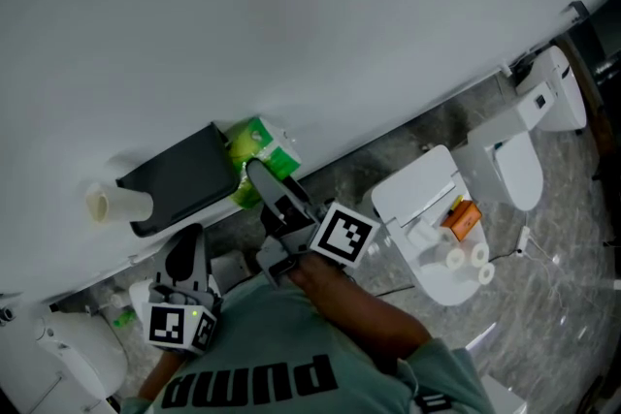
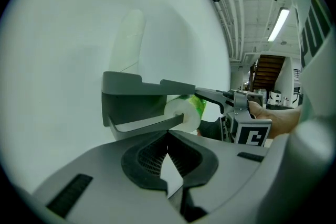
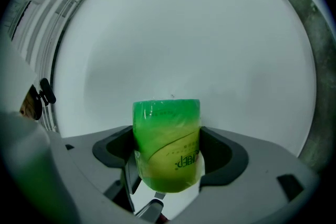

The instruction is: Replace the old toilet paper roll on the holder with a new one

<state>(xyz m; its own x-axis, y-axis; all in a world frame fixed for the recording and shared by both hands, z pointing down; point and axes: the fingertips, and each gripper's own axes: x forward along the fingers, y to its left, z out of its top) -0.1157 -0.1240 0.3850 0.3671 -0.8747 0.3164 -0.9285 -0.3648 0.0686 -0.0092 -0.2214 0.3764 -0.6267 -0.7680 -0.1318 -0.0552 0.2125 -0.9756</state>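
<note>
The new roll (image 3: pixel 167 136), in its green wrapper, is clamped upright between the jaws of my right tongs (image 1: pixel 260 177), which squeeze it from both sides. It sits right at the holder's (image 1: pixel 179 177) near end, touching or almost touching that end; from the left gripper view its white end face shows just under the holder's flat cover, beside the bent arm below it. The old roll (image 1: pixel 110 204), pale and thin, pokes out at the holder's far end, away from the green one. The holder is dark grey and is fixed to the plain white wall (image 1: pixel 291 15). My left tongs (image 2: pixel 168 136) hang below the holder, apart from it, with the jaws pressed together at the tips and nothing between them, pointing up toward the holder's underside
</note>
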